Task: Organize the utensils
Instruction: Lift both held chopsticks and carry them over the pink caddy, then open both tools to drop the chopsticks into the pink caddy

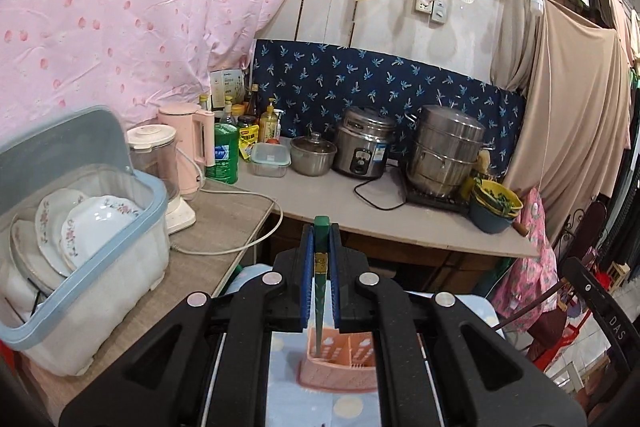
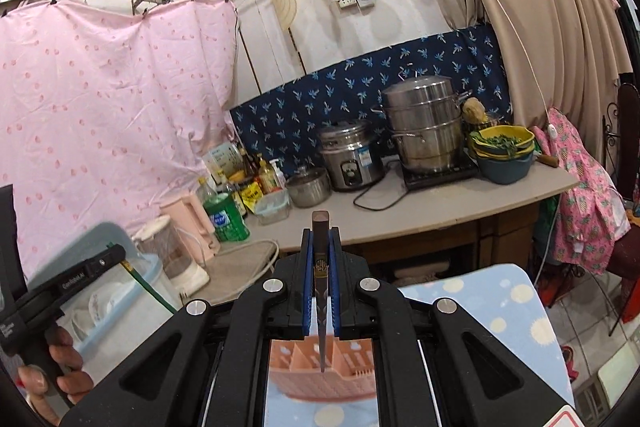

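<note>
Left wrist view: the left gripper (image 1: 320,259) clamps a green chopstick (image 1: 320,279) at frame centre, its tip inside the pink holder (image 1: 340,363) at the bottom. Right wrist view: the right gripper (image 2: 320,259) pinches a brown chopstick (image 2: 321,287), tip over the same holder (image 2: 324,367) on the dotted cloth (image 2: 492,311).

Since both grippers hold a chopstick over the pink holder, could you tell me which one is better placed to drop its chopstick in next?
Probably the left: its green chopstick already has its tip inside a compartment of the pink utensil holder, while the right gripper's brown chopstick seems to hang just above the holder.
</note>
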### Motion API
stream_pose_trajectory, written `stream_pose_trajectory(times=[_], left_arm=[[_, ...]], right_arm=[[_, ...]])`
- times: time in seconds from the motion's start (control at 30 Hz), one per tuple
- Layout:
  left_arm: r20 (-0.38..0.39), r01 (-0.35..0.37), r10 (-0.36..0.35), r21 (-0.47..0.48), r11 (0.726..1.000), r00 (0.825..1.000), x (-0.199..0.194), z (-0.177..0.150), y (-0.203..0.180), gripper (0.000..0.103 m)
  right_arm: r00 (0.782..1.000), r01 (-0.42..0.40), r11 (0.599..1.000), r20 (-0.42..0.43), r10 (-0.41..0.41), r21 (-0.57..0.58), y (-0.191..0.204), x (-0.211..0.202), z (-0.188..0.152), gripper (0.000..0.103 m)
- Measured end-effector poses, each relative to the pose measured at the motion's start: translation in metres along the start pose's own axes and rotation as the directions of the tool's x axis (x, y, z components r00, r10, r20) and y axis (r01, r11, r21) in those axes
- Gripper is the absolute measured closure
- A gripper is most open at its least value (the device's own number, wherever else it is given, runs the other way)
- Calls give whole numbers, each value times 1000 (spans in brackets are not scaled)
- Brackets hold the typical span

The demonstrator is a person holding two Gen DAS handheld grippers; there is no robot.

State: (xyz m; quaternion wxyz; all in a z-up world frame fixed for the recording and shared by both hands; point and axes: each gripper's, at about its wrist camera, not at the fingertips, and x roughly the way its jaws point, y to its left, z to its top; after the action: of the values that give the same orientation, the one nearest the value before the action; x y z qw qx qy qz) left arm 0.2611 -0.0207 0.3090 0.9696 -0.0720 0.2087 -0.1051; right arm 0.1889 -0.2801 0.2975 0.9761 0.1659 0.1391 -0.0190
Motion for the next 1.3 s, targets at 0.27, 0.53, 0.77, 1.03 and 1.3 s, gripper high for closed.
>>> stream_pose_trajectory(times=[0.27, 0.53, 0.77, 1.03, 1.3], left_arm=[[-46, 18, -19, -7, 1000, 999, 44, -17, -7, 96], [-131, 9, -10, -8, 1000, 991, 76, -57, 4, 96], [-149, -22, 19, -13, 1000, 989, 77, -72, 12, 63], [-169, -29, 26, -19, 999, 985, 60, -82, 21, 58], [-186, -41, 44, 22, 999, 982, 17, -110, 27, 51]], right_arm=[[996, -6, 1000, -91, 7, 21, -6, 55, -28, 96], [982, 19, 999, -191, -13, 27, -22, 90, -69, 95], [986, 39, 999, -162, -33, 32, -24, 80, -70, 78], [991, 20, 1000, -135, -18, 13, -16, 42, -67, 71], [990, 3, 1000, -144, -5, -14, -11, -11, -92, 66]])
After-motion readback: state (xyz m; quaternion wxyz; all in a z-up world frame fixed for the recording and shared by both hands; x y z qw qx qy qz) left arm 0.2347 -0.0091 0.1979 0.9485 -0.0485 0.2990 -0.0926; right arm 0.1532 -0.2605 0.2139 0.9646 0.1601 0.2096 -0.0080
